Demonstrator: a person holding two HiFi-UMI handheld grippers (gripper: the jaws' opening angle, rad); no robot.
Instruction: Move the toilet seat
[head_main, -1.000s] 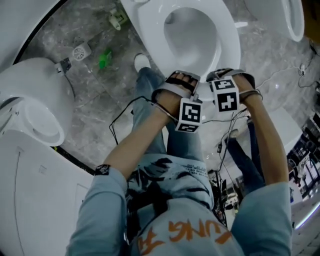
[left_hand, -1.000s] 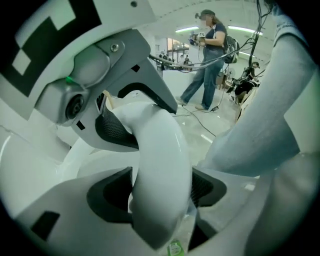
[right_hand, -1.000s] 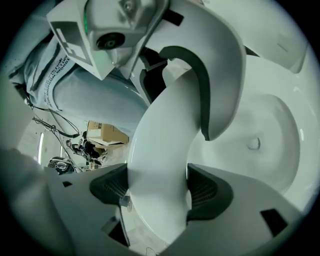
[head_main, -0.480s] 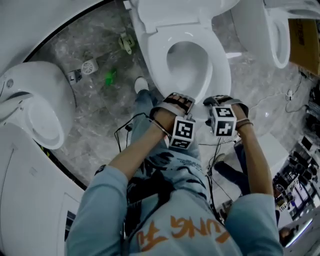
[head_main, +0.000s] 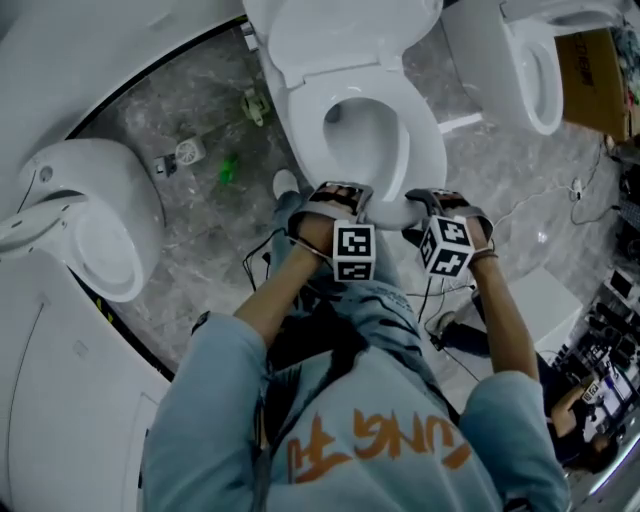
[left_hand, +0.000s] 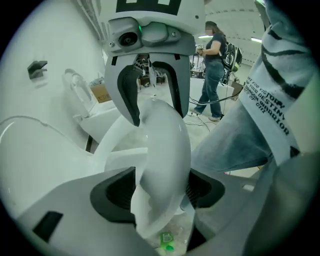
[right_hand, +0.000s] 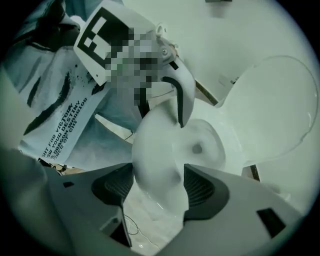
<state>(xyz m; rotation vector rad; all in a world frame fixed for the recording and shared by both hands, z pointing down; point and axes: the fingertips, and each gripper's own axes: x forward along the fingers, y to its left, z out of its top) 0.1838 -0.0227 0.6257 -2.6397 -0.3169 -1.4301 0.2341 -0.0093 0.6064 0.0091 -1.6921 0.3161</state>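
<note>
Three white toilets stand on the grey floor: the middle toilet, a second toilet to its left, and a third toilet to its upper right. The middle toilet's one toilet seat is held at its front edge by two grippers. The left gripper and right gripper have just been closing, and their pads now press on the seat. One green scrap lies left of the middle toilet.
</note>
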